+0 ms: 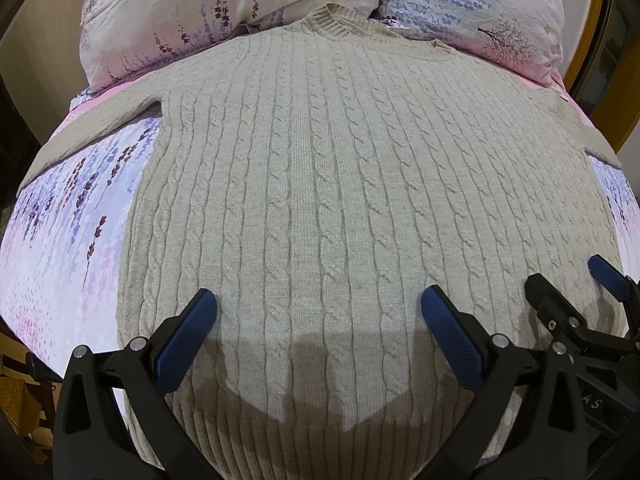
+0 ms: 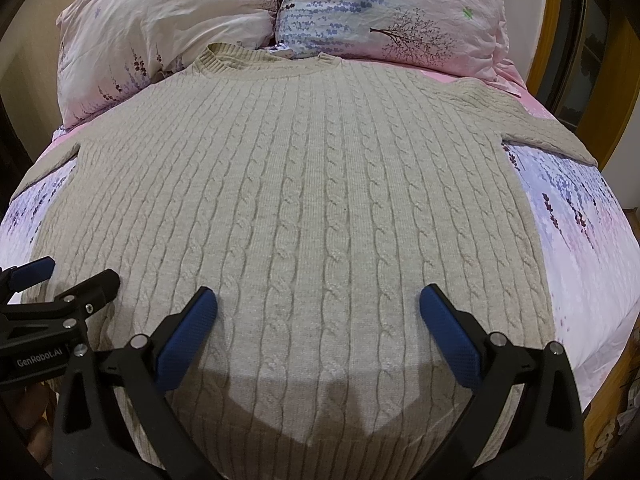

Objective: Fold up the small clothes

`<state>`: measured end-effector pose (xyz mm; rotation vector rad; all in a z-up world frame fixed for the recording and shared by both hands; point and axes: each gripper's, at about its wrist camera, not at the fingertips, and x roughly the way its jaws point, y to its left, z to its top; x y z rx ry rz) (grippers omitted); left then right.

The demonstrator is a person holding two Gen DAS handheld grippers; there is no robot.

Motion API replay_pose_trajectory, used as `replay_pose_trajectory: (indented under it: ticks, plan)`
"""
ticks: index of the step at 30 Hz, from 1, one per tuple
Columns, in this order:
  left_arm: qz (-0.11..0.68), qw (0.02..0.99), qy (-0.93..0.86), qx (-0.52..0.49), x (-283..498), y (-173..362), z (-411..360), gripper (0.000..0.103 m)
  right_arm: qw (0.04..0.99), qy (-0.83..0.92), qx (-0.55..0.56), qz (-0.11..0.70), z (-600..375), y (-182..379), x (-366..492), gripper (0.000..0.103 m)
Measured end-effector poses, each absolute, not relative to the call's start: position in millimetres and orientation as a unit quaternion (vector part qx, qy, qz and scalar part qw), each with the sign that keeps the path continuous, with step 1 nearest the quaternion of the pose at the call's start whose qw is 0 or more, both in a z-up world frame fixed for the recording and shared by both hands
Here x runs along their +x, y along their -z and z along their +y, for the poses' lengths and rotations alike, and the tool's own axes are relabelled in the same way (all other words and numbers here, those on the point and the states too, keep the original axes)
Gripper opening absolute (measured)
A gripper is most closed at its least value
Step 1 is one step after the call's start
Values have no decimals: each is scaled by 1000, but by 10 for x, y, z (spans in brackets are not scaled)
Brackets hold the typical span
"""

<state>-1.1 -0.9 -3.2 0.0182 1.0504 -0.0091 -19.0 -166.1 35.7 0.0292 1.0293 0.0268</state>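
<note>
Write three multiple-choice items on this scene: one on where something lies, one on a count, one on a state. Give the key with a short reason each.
1. Where does the sweater lie?
A. flat on the bed, collar toward the pillows
B. hanging from a hook
C. bunched in a basket

2. How many pillows stand at the head of the bed?
A. one
B. two
C. four

3. How stand the left gripper and right gripper?
A. both clamped on a sleeve
B. one open, one shut
C. both open, holding nothing

Key: A, since the sweater is spread out with its ribbed collar at the pillows; B, since two floral pillows sit side by side in both views; C, since each pair of blue pads is wide apart above the knit with nothing between.
</note>
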Motion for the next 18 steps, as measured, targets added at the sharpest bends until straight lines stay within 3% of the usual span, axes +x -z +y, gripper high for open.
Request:
replay_pose_trajectory:
  ticks: [18]
  plan:
    - [505,863,3,9,-3,-10,11,102,865,-29,-5,501,-1635,-367,-189,101]
